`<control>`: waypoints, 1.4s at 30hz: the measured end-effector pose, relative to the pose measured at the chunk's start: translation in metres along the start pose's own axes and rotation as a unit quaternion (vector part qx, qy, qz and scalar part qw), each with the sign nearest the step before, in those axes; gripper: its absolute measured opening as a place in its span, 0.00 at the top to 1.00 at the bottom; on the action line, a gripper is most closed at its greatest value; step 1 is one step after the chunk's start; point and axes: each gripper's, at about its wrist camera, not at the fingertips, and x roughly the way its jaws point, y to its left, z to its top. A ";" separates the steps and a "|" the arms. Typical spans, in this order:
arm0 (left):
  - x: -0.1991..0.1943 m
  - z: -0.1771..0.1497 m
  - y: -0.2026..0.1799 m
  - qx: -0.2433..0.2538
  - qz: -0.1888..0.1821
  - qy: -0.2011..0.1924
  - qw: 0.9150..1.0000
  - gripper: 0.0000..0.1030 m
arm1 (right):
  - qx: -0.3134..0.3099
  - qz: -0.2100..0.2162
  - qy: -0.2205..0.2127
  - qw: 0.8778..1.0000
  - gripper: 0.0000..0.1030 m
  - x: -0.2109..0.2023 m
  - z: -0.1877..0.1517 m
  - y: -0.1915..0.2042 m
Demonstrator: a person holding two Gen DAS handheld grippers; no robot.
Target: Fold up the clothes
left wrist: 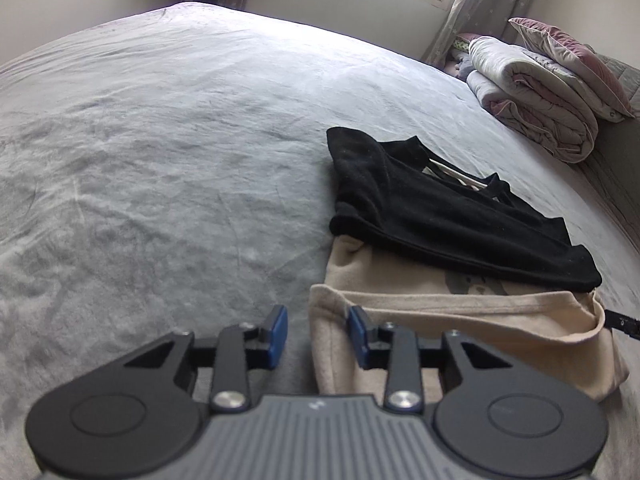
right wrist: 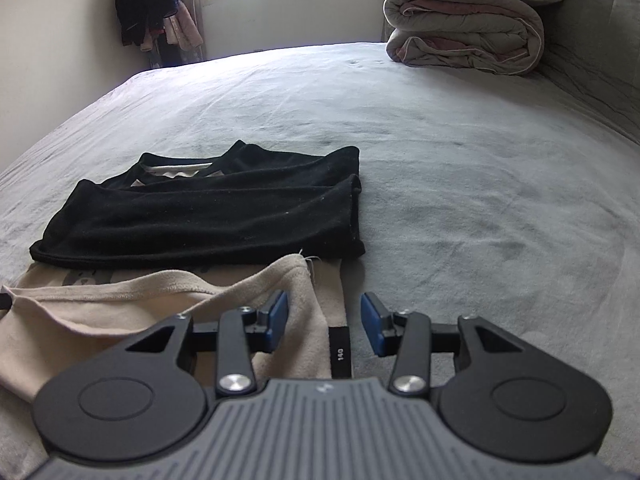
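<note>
On the bed (left wrist: pixel 160 152), covered in a soft grey, slightly wrinkled sheet, a beige garment (left wrist: pixel 460 316) lies spread flat near the front edge, and a black top (left wrist: pixel 432 216) sits folded on its far half. The black piece looks finished: sleeves tucked in, a tidy oblong, with something pale showing at its neckline. The beige one seems only partly done. Its near hem is raised and turned back in a loose curl, so I judge a fold is just starting, and the black top may need to come off it first.

The left claw (left wrist: pixel 318 330) is open, its blue pads either side of the garment's left corner, gripping nothing. The right claw (right wrist: pixel 325 322) is likewise open around the right corner (right wrist: pixel 308 292), where a black size label (right wrist: pixel 341 350) shows; whether the pad touches the cloth is hard to tell.

The beige fabric looks thick and fleecy, with a faint grey print; the black is a finer knit. A rolled quilt (right wrist: pixel 464 28) rests at the headboard.
</note>
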 end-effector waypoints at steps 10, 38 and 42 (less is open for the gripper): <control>0.002 -0.003 -0.004 0.005 -0.018 -0.007 1.000 0.91 | -0.045 0.028 -0.025 0.998 0.89 0.007 -0.007 0.018; -0.014 -0.011 -0.030 0.092 0.025 -0.074 0.993 0.92 | -0.050 -0.041 -0.076 0.995 0.94 -0.008 -0.022 0.032; -0.022 -0.008 -0.034 0.105 0.021 -0.099 0.989 0.93 | -0.043 -0.045 -0.084 0.994 0.94 -0.012 -0.022 0.030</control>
